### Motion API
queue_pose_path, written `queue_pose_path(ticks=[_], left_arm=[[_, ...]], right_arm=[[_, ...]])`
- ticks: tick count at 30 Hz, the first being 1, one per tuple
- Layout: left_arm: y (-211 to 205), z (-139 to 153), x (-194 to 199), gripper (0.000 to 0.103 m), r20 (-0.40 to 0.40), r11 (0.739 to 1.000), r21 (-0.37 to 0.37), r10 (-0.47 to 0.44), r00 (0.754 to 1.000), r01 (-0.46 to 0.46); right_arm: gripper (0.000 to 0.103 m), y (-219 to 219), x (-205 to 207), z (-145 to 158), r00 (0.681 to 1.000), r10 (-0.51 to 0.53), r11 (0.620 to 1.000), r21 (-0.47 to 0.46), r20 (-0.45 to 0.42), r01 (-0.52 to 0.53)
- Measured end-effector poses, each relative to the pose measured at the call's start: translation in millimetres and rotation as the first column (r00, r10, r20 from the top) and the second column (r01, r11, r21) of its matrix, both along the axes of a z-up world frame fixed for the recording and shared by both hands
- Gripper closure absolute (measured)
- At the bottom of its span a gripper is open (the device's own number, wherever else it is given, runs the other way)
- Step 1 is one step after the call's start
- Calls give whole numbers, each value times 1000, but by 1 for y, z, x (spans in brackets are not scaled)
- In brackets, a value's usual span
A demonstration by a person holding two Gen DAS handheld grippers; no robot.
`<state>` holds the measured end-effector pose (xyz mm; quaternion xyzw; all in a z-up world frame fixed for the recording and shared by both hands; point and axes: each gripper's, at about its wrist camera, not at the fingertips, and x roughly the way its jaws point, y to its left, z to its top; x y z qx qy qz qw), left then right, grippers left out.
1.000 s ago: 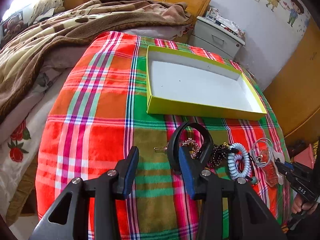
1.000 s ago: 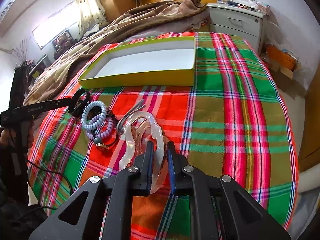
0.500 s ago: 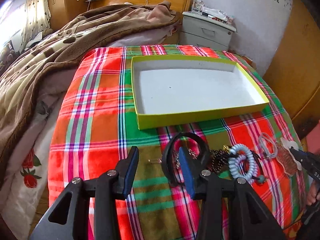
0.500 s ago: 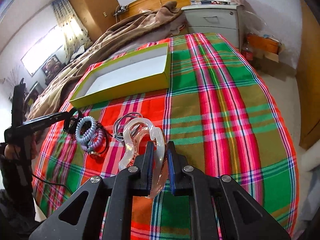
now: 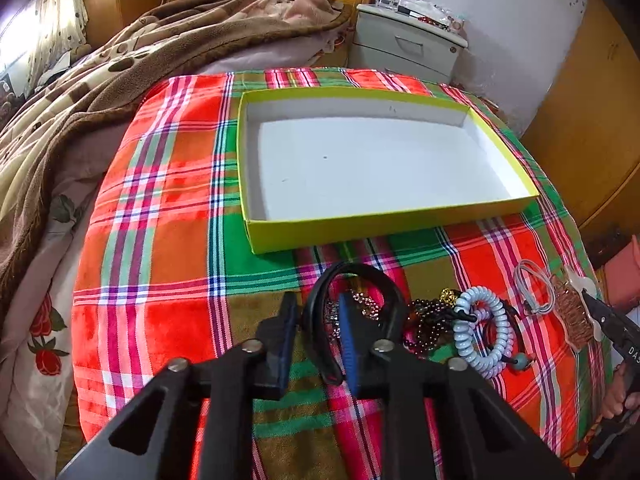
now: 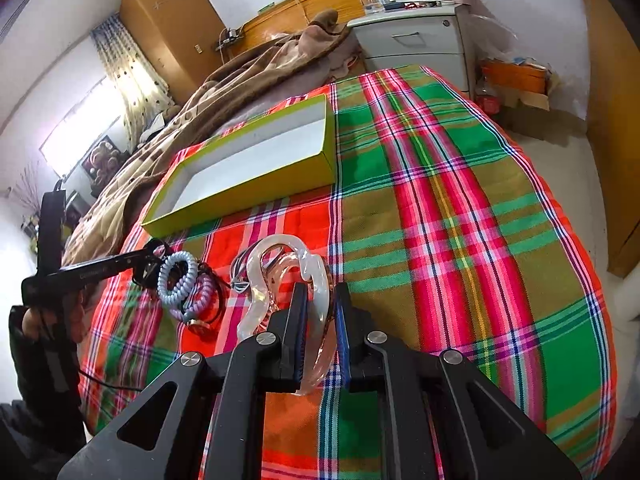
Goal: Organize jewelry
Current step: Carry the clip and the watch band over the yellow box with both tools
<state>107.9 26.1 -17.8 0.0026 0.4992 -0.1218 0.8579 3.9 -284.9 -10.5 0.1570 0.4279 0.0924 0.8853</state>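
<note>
An empty yellow-green box (image 5: 360,232) with a white inside lies on the plaid blanket; it also shows in the right wrist view (image 6: 240,196). My left gripper (image 5: 316,340) has narrowed around the rim of a black bangle (image 5: 360,276), its right pad inside the ring. Beside it lie dark beads (image 5: 428,320) and pale blue coil bands (image 5: 480,328). My right gripper (image 6: 318,328) is shut on a clear pink hair claw clip (image 6: 280,264), held above the blanket. The coil bands (image 6: 178,280) lie to its left.
A plaid blanket (image 6: 440,240) covers the bed. A brown blanket (image 5: 100,92) is heaped at the left. A grey nightstand (image 5: 404,48) stands behind. A thin white hair tie (image 5: 532,288) lies at the right.
My left gripper's jaws have closed in around the black bangle's rim and moved nearer the box. My right gripper has lifted the hair claw clip and turned left.
</note>
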Motion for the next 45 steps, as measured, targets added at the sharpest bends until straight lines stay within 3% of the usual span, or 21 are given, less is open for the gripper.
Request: queue_pose_path(ticks=[7, 17, 24, 34, 45], left_arm=[[7, 5, -7, 90, 12, 999, -30, 27, 1000, -27], [22, 22, -15, 90, 32, 989, -138, 61, 998, -56], [26, 33, -12, 90, 48, 985, -156, 81, 996, -73], [25, 51, 22, 90, 70, 979, -180, 114, 991, -99], [17, 42, 75, 88, 34, 974, -195, 121, 992, -112]], right_arm=[[89, 2, 0, 3, 1000, -13, 1000, -9, 16, 14], [89, 1, -2, 16, 997, -41, 999, -4, 60, 41], [89, 2, 6, 33, 995, -49, 999, -19, 89, 51], [89, 15, 58, 57, 993, -36, 997, -60, 117, 43], [89, 28, 128, 48, 997, -37, 996, -81, 72, 43]])
